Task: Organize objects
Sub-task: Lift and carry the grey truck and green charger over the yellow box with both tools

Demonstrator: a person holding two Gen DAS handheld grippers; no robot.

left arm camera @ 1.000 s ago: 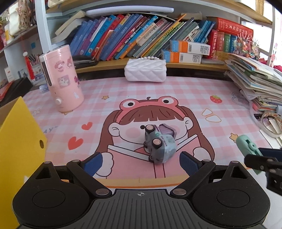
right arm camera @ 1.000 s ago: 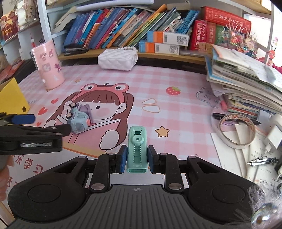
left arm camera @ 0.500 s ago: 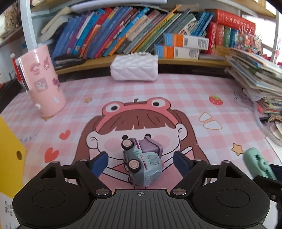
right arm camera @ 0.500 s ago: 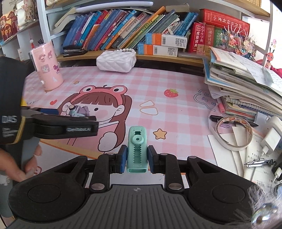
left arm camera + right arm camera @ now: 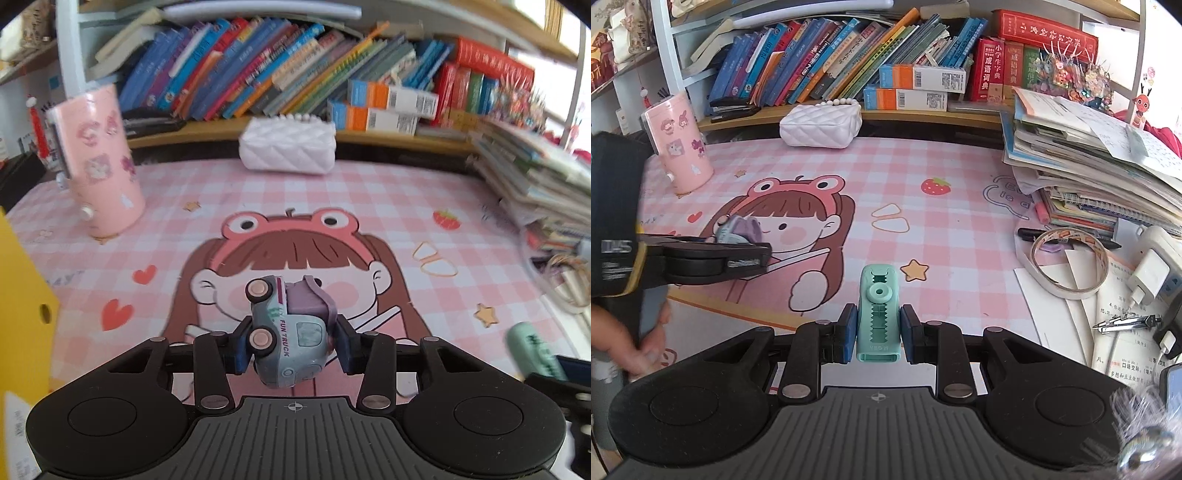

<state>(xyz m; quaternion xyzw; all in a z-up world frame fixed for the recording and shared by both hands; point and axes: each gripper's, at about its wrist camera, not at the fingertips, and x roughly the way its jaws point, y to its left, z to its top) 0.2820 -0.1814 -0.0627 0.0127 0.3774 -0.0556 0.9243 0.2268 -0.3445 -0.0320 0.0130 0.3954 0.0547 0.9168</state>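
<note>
**Both tools loaded: truck being clamped, green piece already held**

The step in hand looks like the pick-up stage of tidying the bench. The left tool has its jaws closing around the toy truck, which lies tipped on its side with its wheels turned toward the left pad; the blue pads sit against its flanks, so the grip appears to be just made. The truck is low over the middle of the cartoon mat, on the printed girl's face. The right tool is narrow and clamped on the green correction-tape dispenser, held upright between its pads near the front edge of the mat.

The next move, as I judge it, calls for lifting each piece clear and carrying it to a storage place. The yellow box at the left edge is a likely home, though nothing shows that for certain. The truck is rounded and held by its side, so it could twist in the pads; a steady lift would suit it.

The bench is covered by the pink checked mat. Behind it a shelf holds a leaning row of books. A tall stack of papers crowds the right side. Smaller things stand about: a pink tumbler, a white quilted purse, a tape roll and a white charger.
</note>
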